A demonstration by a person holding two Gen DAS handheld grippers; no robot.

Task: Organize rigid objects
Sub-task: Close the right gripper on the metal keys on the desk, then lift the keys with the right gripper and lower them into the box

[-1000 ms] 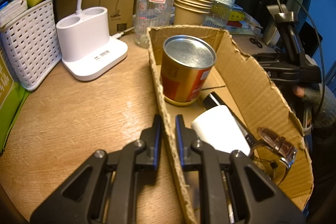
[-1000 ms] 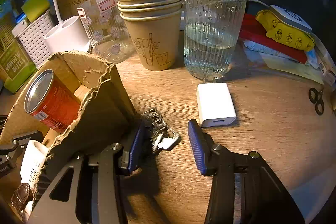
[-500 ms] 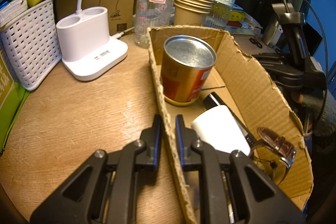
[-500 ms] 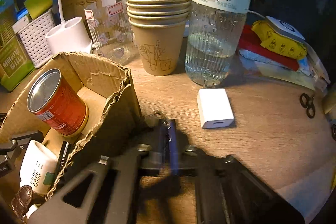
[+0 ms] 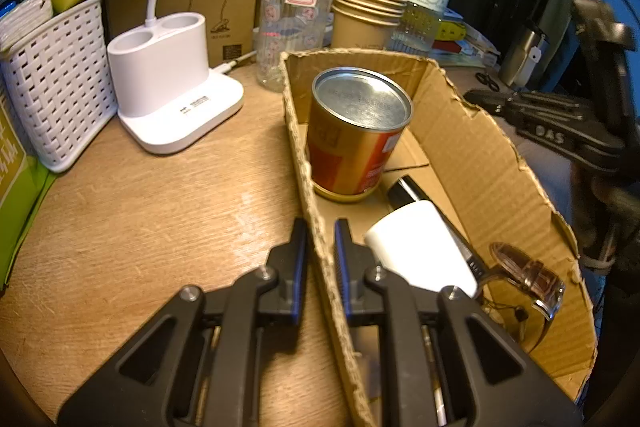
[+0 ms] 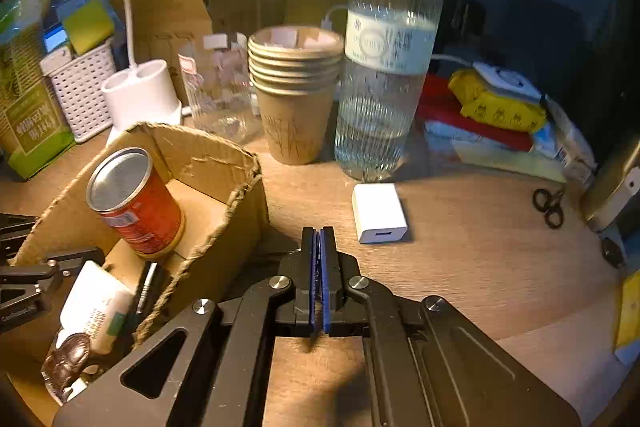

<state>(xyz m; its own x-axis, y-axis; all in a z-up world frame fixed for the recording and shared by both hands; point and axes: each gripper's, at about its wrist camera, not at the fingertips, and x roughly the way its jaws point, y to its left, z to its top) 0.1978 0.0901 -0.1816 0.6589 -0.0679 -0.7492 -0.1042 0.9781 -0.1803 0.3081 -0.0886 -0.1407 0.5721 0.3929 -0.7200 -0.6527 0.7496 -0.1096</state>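
My left gripper (image 5: 320, 227) is shut on the left wall of the cardboard box (image 5: 492, 151), one finger on each side. The box holds a red and gold can (image 5: 356, 135), a white tube (image 5: 420, 251), a black pen and a brown-strapped watch (image 5: 528, 279). My right gripper (image 6: 319, 233) is shut, raised above the table right of the box (image 6: 224, 163). The keys it closed over are not visible between its pads. A white charger (image 6: 378, 213) lies on the table just beyond it.
A stack of paper cups (image 6: 294, 91), a water bottle (image 6: 386, 67) and a glass jar (image 6: 218, 83) stand behind the box. A white lamp base (image 5: 172, 83) and white basket (image 5: 52, 83) stand at left. Small scissors (image 6: 550, 207) lie at right.
My right gripper closed over the keys beside the box and lifted up and back; the keys are out of sight now. My left gripper has kept its hold on the box wall.
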